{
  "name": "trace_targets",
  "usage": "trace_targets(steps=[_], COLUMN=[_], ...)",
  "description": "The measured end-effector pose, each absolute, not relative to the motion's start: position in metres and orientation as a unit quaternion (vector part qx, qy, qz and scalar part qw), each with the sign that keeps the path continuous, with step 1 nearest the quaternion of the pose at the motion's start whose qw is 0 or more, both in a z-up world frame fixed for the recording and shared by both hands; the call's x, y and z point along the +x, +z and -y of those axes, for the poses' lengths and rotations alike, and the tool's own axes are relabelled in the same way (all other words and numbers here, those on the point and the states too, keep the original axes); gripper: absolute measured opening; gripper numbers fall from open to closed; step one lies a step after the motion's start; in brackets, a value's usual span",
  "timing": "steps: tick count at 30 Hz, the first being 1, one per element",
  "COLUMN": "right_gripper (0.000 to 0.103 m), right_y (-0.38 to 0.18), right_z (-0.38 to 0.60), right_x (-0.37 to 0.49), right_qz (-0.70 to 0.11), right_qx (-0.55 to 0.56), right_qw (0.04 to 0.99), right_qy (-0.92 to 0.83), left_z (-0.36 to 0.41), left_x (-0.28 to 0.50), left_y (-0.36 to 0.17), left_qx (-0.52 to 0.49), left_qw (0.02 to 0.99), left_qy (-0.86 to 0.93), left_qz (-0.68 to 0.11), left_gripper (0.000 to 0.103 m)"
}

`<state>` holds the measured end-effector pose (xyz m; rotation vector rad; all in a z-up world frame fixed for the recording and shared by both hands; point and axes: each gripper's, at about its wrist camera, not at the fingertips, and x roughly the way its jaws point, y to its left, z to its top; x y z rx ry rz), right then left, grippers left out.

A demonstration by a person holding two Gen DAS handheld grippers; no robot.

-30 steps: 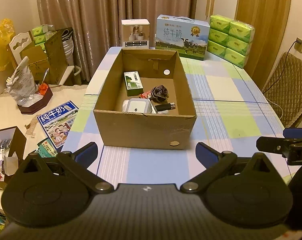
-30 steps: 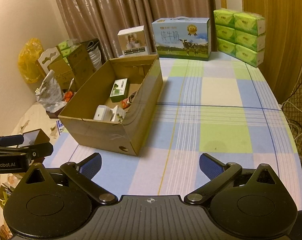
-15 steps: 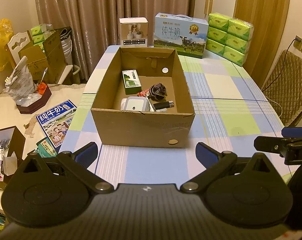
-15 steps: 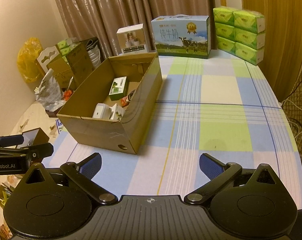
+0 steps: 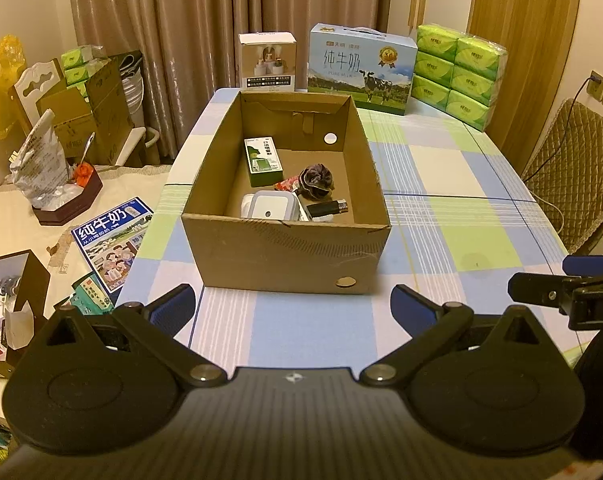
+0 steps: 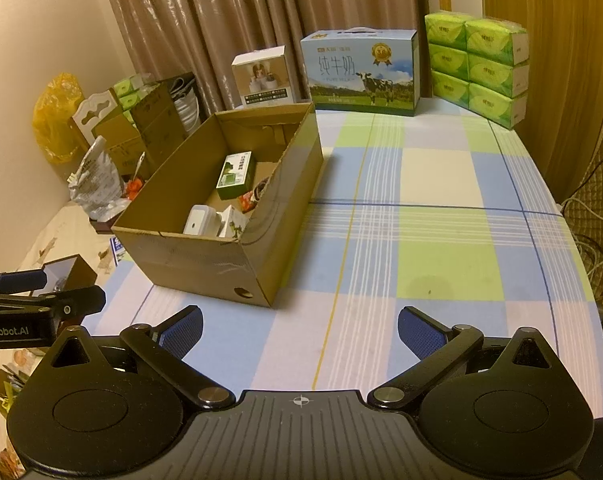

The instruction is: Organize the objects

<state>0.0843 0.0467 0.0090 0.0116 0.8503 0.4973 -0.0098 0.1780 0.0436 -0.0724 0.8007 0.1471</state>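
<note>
Both claws empty, jaws spread wide. Left gripper (image 5: 292, 306) hovers over the near table edge, cardboard box (image 5: 285, 256) dead ahead at 12 o'clock. Right gripper (image 6: 299, 330) is over bare checkered tablecloth (image 6: 441, 184), box at its 11 o'clock.

One open box on the table, nothing held, all loose items inside it. Count in box, left view:
- 1 green carton (image 5: 262, 160), far left
- 1 dark scrunchie (image 5: 316, 178), at 3 o'clock of the carton
- 1 red wrapper (image 5: 286, 185), touching the scrunchie
- 1 white-grey square device (image 5: 270, 208), against the near wall
- 1 black stick-shaped item (image 5: 327, 209), near right; type unclear

Right view adds 1 small white box (image 6: 230, 222) beside the device.

Far table edge: 1 small white product box (image 5: 267, 62), 1 milk case (image 5: 361, 68), 6 visible green tissue packs (image 5: 459, 74) stacked 3 high by 2.
</note>
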Motion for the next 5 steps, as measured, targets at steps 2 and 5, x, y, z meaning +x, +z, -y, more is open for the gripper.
trace_targets(steps=[2, 5], right_gripper=[0.101, 0.101], right_y=[0.0086, 0.0095], right_z=[-0.0465, -0.0465], right_x=[0.0851, 0.0856], right_qz=[-0.409, -0.408], right_qx=[0.006, 0.006], right_qw=[0.881, 0.881], right_qy=[0.238, 0.238], left_z=[-0.1788, -0.1813], left_x=[-0.0101, -0.0119], left_y=[0.0433, 0.0440], left_qx=[-0.038, -0.050], left_qw=[0.917, 0.919], left_qy=[0.071, 0.072], left_qz=[-0.390, -0.383], left_gripper=[0.102, 0.102])
